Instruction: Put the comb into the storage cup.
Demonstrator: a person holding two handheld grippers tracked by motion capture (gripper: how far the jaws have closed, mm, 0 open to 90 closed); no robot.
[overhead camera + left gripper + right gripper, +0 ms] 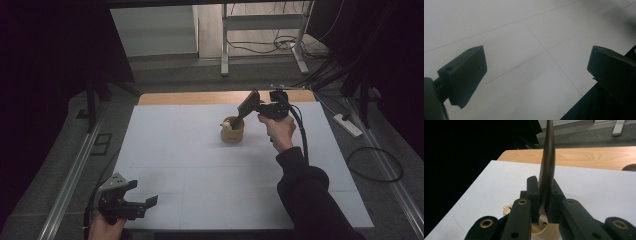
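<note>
Table: wooden top [200, 97], bare along the far edge at upper centre of the high view; a white sheet [200, 165] covers the rest, crossed by thin seam lines.
Cup: small tan wooden cup [233, 131] stands upright on the white sheet, slightly above and right of centre in the high view, with a pale small item at its rim that is too small to identify.
Dark utensil: long dark flat piece [547, 167], tilted, its lower end inside the cup.
Right gripper: [248, 111] right of and above the cup, fingers pinching the dark utensil between them.
Left gripper: [142, 197] at lower left of the high view over the near corner of the sheet, fingers spread wide with bare sheet between them.
Room: grey floor around the table, dark drapes at left and right edges, a white-legged frame [262, 35] at top centre with loose cables, a power strip [347, 125] on the floor at right.
</note>
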